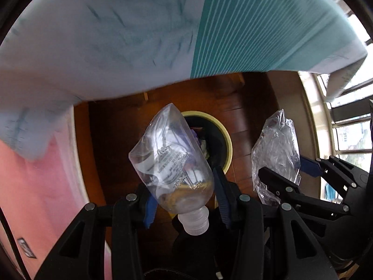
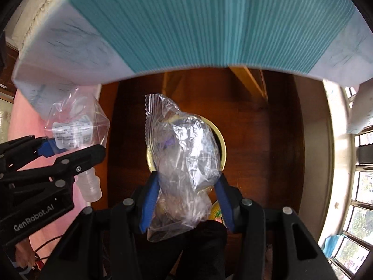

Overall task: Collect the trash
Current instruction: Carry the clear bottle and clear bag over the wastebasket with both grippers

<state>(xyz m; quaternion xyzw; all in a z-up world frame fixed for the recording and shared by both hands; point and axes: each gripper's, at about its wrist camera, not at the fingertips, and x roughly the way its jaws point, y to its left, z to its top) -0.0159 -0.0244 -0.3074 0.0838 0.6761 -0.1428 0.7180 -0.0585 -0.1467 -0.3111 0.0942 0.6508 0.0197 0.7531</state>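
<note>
A clear, crumpled plastic bottle, capped end toward the camera, is clamped between the blue pads of the left gripper, jaws partly closed. A crinkled transparent plastic wrapper with a zigzag edge is pinched in the right gripper. Both are held above a round, cream-rimmed trash bin on a dark wooden floor, beside a striped teal bedsheet.

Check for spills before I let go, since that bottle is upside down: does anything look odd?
No spill shows. The clear bottle hangs cap-down in the left tongs, cap on, nearly empty. The right tongs hold a crumpled plastic wrapper. Both hang above the bin.
</note>
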